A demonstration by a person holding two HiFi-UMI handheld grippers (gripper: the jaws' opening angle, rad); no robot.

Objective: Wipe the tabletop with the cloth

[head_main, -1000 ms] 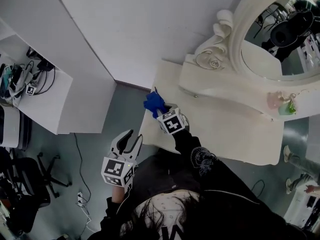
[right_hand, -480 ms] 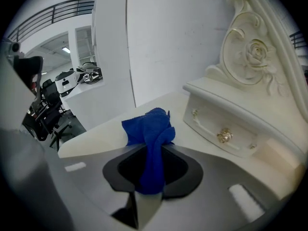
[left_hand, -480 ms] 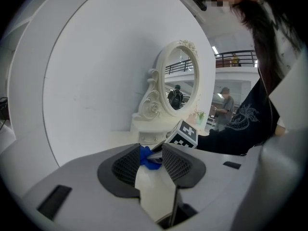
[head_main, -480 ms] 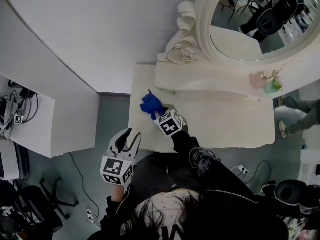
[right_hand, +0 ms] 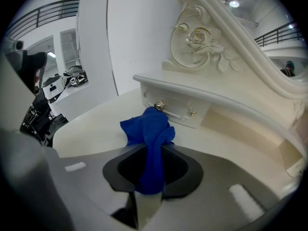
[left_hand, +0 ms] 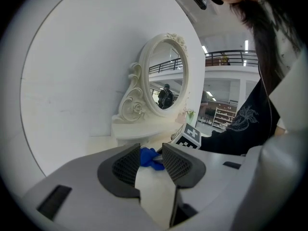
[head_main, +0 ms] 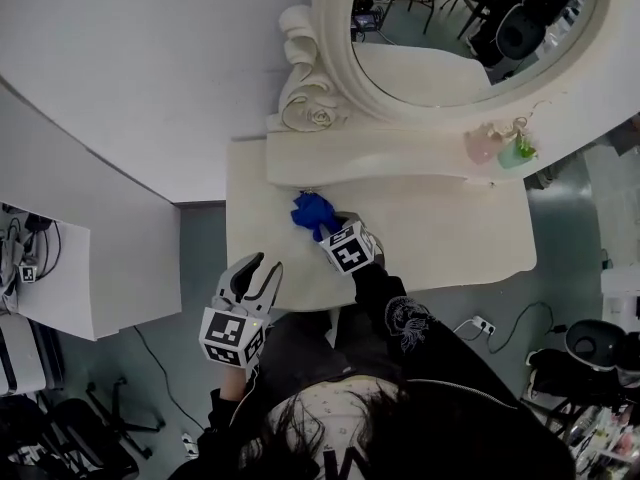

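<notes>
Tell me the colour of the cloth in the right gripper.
Plain bright blue; the cloth shows best in the right gripper view.

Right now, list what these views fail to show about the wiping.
- Head view: right gripper covers part of the crumpled blue cloth; its contact with the cream tabletop is hidden.
- Head view: pink and green trinkets by the oval mirror, too small to identify.

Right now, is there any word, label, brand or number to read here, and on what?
None can be read.
The left hand-held gripper and right hand-held gripper: black-and-white square markers only, no letters.
The person's top: white print, cut off, unreadable.
The cloth: plain.
</notes>
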